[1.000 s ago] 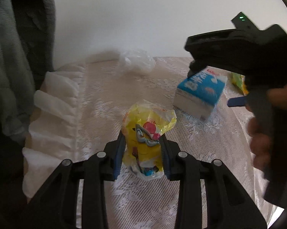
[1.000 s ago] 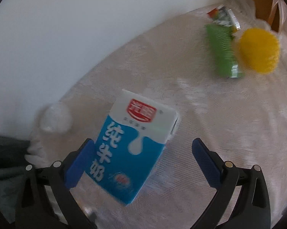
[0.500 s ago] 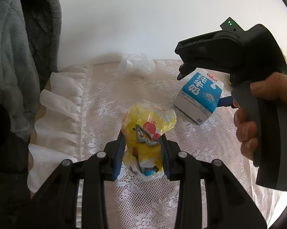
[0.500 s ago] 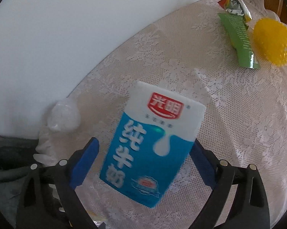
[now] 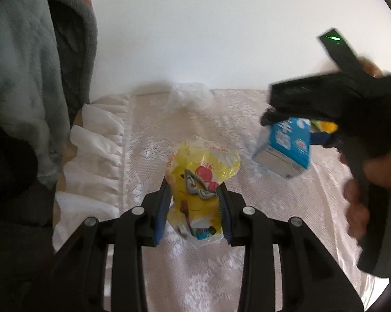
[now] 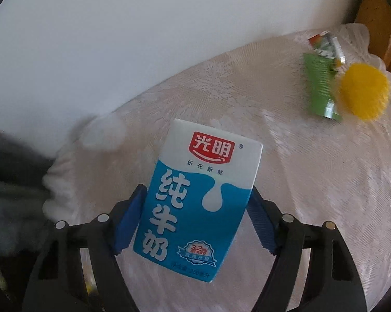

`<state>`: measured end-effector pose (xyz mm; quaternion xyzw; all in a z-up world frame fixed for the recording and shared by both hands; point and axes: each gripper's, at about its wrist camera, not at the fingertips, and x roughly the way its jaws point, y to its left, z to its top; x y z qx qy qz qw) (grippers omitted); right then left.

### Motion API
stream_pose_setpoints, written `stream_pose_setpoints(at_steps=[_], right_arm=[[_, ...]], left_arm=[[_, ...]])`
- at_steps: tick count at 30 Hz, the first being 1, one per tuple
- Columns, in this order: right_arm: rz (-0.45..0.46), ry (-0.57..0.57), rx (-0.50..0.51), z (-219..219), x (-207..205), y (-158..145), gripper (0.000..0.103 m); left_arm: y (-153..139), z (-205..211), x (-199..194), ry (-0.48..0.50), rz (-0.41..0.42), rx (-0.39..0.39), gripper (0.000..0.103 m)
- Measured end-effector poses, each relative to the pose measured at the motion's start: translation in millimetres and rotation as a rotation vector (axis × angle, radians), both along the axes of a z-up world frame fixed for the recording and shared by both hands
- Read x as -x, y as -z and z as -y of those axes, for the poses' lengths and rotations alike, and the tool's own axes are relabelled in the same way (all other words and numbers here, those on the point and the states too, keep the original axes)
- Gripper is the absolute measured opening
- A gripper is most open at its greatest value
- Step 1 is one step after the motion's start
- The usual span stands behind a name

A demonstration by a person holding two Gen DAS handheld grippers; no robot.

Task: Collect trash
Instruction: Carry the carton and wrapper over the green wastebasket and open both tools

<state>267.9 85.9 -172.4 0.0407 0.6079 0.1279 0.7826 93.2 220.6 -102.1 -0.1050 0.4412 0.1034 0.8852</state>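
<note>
Left wrist view, left gripper (image 5: 194, 212) clamped on crinkled yellow cartoon snack bag (image 5: 199, 179) — right gripper (image 6: 195, 217), jaws just closing, pinching blue-and-white milk carton (image 6: 195, 208), lace-covered table (image 6: 325, 182) beneath.

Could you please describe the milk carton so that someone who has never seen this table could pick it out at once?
Start at the lace tablecloth along the white wall. Near its middle, the blue and white milk carton sits between the blue jaws of the right gripper. It alone is a flat-sided box with a red logo and white lettering; the yellow wrapper and green packet are soft bags.
</note>
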Motion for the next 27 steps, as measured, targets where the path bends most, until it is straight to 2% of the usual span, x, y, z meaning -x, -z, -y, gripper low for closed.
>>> stream_pose_setpoints(at_steps=[4,8,11,16,17,22,27], right_arm=[[0.073,-0.014,-0.064,64.1,59.4,-26.8,0.076],[0.083,0.037,-0.080,125.9,111.5,-39.2,0.076],[0.072,0.128,-0.081,179.2,151.7,-42.5,0.076],[0.094,0.272,-0.043,265.1,226.4,-56.8,0.076],[0.091,0.329,-0.036,291.8,246.0,-57.5,0.076],[0.116,0.468,0.011,352.8,296.8,-60.1,0.076],[0.153,0.556,0.021,390.1,332.2,-72.5,0.077]], left_arm=[[-13.6,23.4,18.0,0.057,0.005,0.023,0.033],[-26.3,64.4,40.2,0.162,0.001,0.035,0.033],[-33.1,94.1,53.6,0.241,-0.004,0.057,0.033],[-41.4,148.2,73.2,0.382,-0.017,0.051,0.033],[-42.3,161.6,77.3,0.420,-0.021,0.055,0.033],[-46.8,212.7,87.2,0.551,-0.034,0.065,0.033],[-49.9,264.5,94.2,0.693,-0.030,0.051,0.033]])
